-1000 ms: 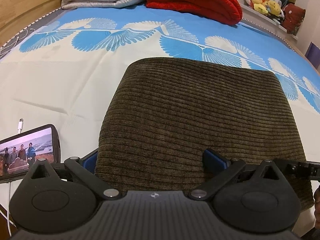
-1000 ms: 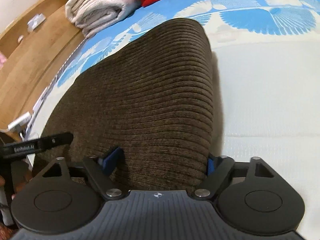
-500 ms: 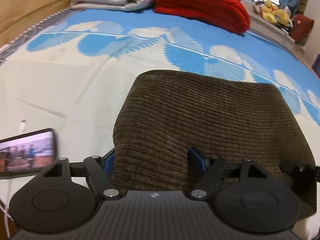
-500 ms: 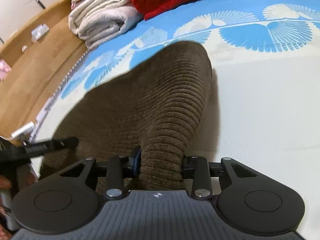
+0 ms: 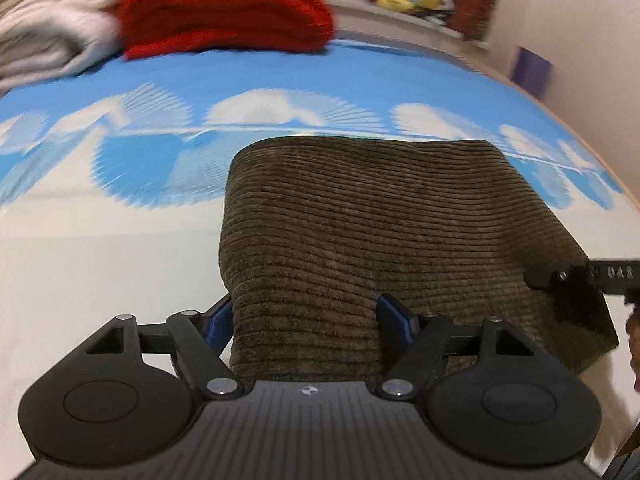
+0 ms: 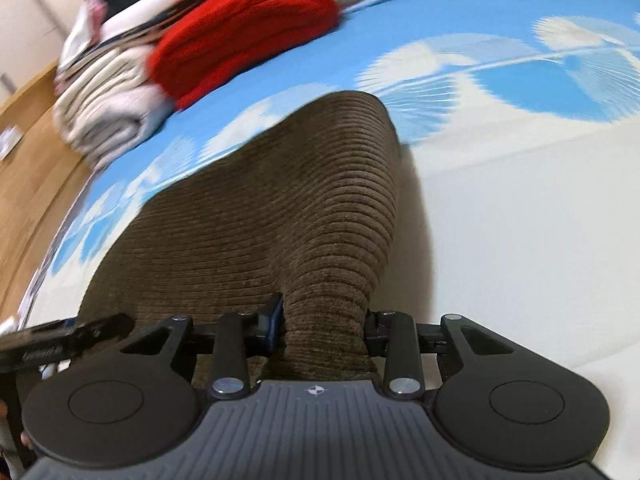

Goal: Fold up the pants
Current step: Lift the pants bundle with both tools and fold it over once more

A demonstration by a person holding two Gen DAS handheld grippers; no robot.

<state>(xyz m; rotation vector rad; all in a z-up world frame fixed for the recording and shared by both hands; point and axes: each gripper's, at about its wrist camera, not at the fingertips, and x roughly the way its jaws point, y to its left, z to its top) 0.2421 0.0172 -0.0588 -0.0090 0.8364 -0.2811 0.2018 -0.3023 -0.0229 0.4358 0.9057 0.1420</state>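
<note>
Left gripper and right gripper each clamped on a near corner of the pants, jaws just drawn in, cloth bunched between them. Folded bundle lying on the bed. Likely mid-fold or shifting; next, carrying both corners evenly forward.

Pants of ribbed brown corduroy, matt; bed sheet smooth cloth; red blanket fuzzy; tongs matt black plastic.

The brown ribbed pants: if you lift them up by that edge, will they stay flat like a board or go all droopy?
Probably droopy. The brown ribbed corduroy pants already bunch into a narrow neck where the right gripper pinches them. They look thick and folded double between the left gripper's fingers, so likely fairly heavy. The ribbed pile should keep them from slipping.
</note>
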